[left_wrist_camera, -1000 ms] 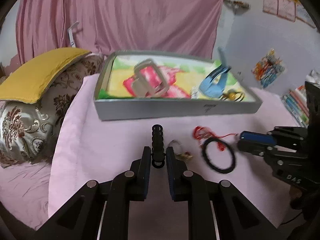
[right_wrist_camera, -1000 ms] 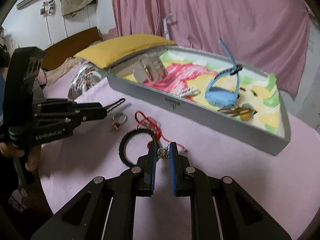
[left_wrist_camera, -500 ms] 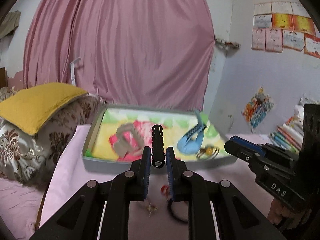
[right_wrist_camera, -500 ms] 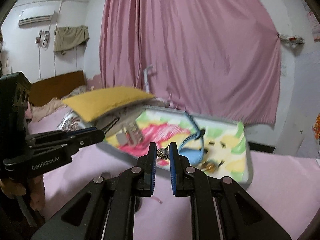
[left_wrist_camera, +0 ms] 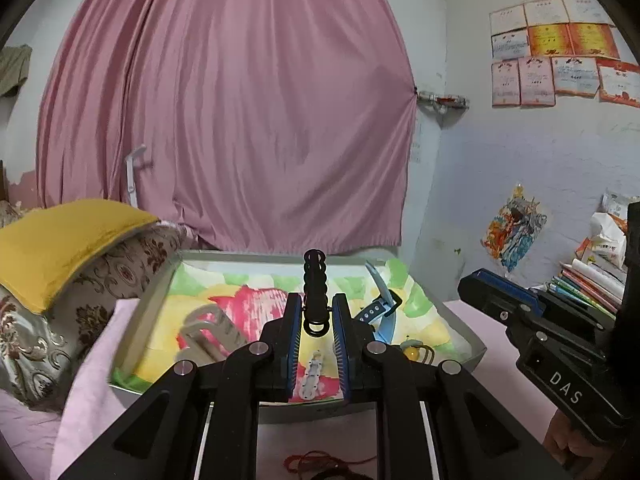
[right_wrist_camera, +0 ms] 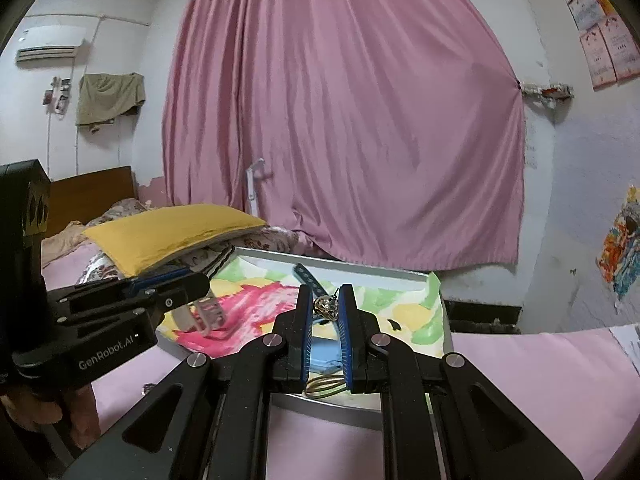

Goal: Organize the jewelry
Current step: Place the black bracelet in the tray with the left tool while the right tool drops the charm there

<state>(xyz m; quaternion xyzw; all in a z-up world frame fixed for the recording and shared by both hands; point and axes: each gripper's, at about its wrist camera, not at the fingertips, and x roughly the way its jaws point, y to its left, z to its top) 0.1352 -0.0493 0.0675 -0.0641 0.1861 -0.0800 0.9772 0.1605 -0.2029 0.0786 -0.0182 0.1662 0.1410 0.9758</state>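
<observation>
Over the tray (left_wrist_camera: 152, 308) at frame centre, I'd lifted both off the table: left gripper (left_wrist_camera: 316, 316) pinching the black bead chain (left_wrist_camera: 315, 284), right gripper (right_wrist_camera: 326, 309) clamping a small metal charm (right_wrist_camera: 326, 307), ready to drop in.

The setting was a bedroom in a home. A pink curtain (right_wrist_camera: 344, 120) covered the far wall; a yellow pillow (right_wrist_camera: 172, 236) lay on patterned bedding before a wooden headboard (right_wrist_camera: 92, 196). An air conditioner (right_wrist_camera: 50, 46), hanging cloth (right_wrist_camera: 110, 96), wall certificates (left_wrist_camera: 556, 52) and stacked books (left_wrist_camera: 588, 284) completed the room.
</observation>
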